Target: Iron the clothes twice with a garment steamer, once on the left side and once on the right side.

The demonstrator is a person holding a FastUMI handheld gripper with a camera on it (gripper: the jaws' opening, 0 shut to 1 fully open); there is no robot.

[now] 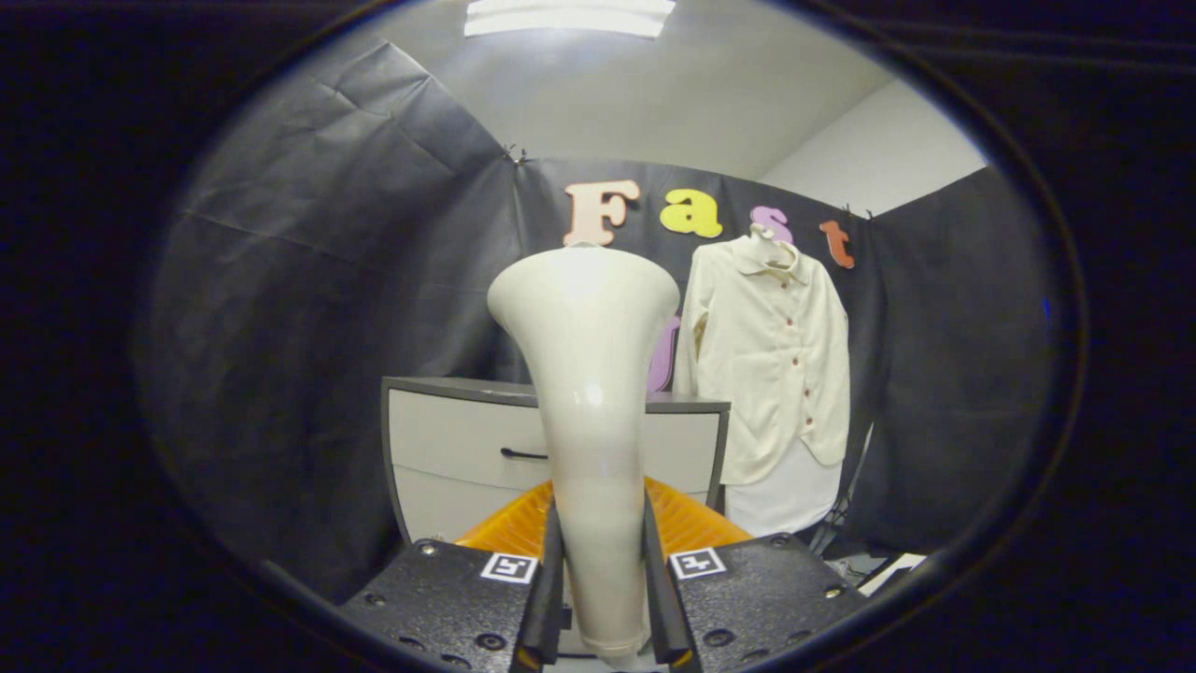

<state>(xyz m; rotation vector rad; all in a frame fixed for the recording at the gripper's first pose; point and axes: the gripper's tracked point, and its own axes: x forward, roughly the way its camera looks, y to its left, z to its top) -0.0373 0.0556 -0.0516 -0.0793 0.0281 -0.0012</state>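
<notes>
The jaws are clamped on the cream, trumpet-shaped plastic steamer head (pixel 587 374), which stands upright and blocks the way straight ahead. Behind it the grey-and-white drawer cabinet (pixel 448 449) bars the low path. The cream button-up shirt (pixel 771 360) hangs beside it with open air in front.
</notes>
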